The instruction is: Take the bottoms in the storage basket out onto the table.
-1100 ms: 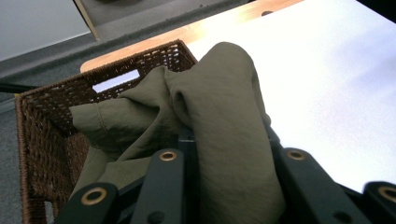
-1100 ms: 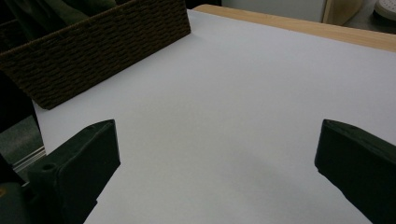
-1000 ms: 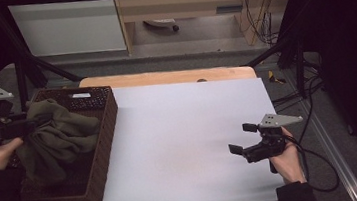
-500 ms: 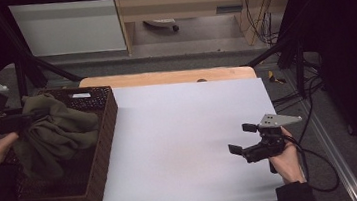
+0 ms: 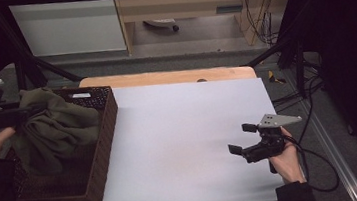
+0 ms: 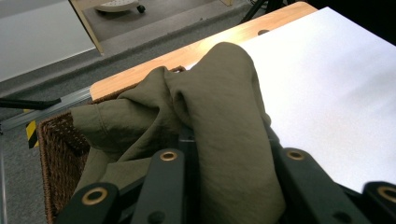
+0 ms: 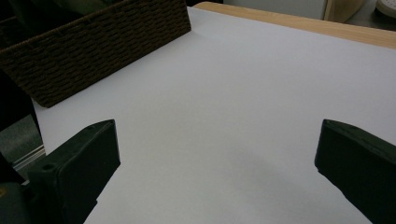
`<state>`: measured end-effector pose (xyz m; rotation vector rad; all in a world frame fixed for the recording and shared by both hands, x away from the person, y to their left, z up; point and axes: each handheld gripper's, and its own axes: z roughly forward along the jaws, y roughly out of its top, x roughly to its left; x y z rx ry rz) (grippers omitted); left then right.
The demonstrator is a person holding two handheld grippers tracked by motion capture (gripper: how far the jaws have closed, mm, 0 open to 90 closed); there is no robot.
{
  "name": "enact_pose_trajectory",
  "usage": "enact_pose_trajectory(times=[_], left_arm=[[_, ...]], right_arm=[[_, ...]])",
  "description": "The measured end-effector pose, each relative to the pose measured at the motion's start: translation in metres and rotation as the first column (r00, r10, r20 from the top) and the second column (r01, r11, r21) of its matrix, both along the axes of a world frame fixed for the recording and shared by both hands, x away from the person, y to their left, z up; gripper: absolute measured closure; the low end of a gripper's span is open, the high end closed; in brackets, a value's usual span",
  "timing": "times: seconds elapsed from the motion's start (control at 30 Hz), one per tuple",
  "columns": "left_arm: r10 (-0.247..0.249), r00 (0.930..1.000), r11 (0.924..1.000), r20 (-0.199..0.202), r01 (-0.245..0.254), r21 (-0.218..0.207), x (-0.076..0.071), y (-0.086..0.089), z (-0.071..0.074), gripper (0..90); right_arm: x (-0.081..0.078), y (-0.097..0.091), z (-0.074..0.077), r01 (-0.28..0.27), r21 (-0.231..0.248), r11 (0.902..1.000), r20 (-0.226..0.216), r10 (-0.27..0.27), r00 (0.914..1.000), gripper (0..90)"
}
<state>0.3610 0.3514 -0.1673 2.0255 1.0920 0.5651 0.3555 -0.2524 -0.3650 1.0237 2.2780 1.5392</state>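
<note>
While clamping cloth [image 5: 56, 126], left tool [image 5: 27, 112] points level.

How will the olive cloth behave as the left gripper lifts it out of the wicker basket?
The olive cloth will probably hang limp, since it already folds and drapes over the left gripper. It looks light for its bulk. One pinched fold is held, so the rest may trail and drag on the wicker basket rim.
</note>
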Motion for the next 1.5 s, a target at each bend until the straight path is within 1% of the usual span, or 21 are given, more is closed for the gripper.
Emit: enact_pose_trajectory(times=[0.1,0.27,0.67,1.0,1.13,1.23,1.43,1.5], left_arm=[[-0.003,1.0,1.0,-0.001,0.003,-0.007,0.002,-0.001,0.003,71.8],[-0.006,1.0,1.0,-0.007,0.006,0.003,0.005,-0.006,0.008,71.8],[-0.025,0.9997,0.9995,0.0,0.025,0.019,0.01,-0.019,0.015,71.9],[-0.035,0.9993,0.9994,0.015,0.035,0.008,0.011,-0.026,0.02,72.1],[-0.045,0.9989,0.999,0.016,0.045,0.009,0.012,-0.031,0.021,72.2],[-0.057,0.9982,0.9982,0.016,0.057,0.017,0.012,-0.035,0.023,72.2],[-0.078,0.9967,0.9969,0.022,0.078,0.004,0.012,-0.042,0.026,72.3],[-0.083,0.9964,0.9965,0.019,0.083,0.007,0.013,-0.045,0.026,72.3]], right_arm=[[0.0,0.0,0.0,0.0,0.001,1.0,0.0,0.0,1.0,0.7],[0.0,0.0,0.0,-0.001,-0.002,1.0,-0.001,0.001,1.0,0.6],[0.0,0.0,0.0,-0.001,-0.003,1.0,0.002,0.001,1.0,0.6],[0.0,-0.001,0.0,0.0,-0.002,1.0,0.002,0.0,1.0,0.6],[0.0,-0.001,0.0,-0.002,-0.001,1.0,0.002,0.002,1.0,0.6],[0.0,-0.001,0.0,0.0,-0.002,1.0,0.002,0.0,1.0,0.6],[0.0,0.0,0.0,-0.003,-0.004,1.0,0.001,0.003,1.0,0.6],[0.0,-0.001,0.0,-0.003,-0.004,1.0,0.002,0.003,1.0,0.6]])
